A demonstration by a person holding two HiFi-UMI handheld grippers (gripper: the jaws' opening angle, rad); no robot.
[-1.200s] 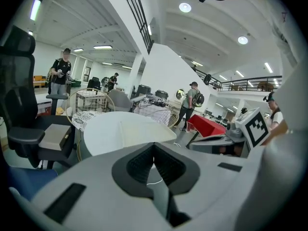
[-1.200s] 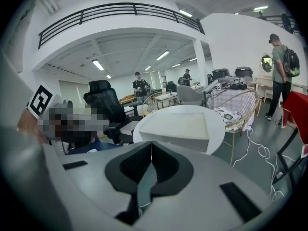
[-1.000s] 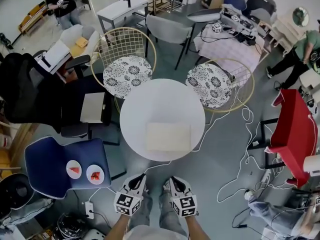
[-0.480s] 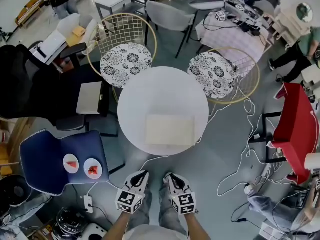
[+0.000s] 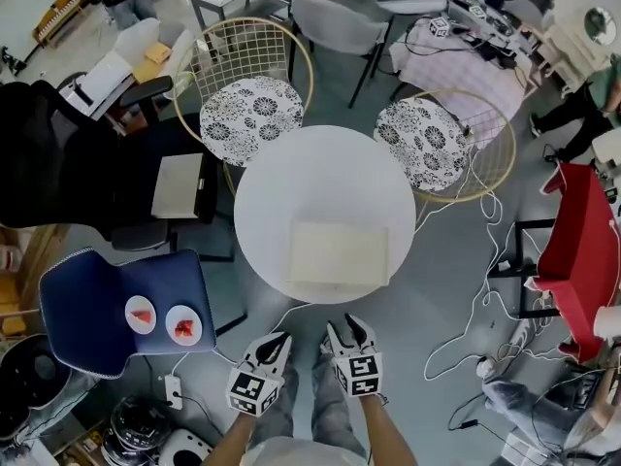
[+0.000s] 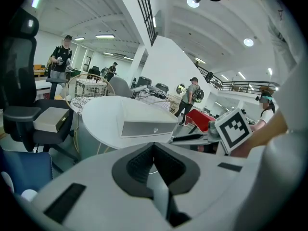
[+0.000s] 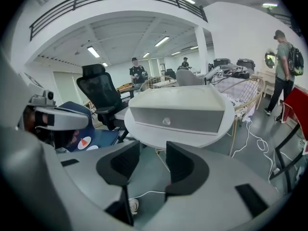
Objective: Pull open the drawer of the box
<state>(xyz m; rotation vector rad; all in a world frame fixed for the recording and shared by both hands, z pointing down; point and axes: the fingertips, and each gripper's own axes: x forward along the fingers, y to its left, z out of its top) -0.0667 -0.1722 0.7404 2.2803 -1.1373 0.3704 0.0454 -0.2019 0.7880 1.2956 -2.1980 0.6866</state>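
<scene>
- Jaws of the right gripper (image 7: pixel 153 150) have just been opening and stand apart, with nothing between them.
- Left gripper (image 6: pixel 154 146), just beside it, has its jaws pressed together, empty.
- Flat cream rectangular box (image 5: pixel 340 253) lies at the near edge of the round white table (image 5: pixel 320 163), with its grey drawer front (image 7: pixel 178 119) shut and facing both grippers.

Bright overhead ceiling lights, sharp focus, fisheye-warped edges

No legible text or signs.
</scene>
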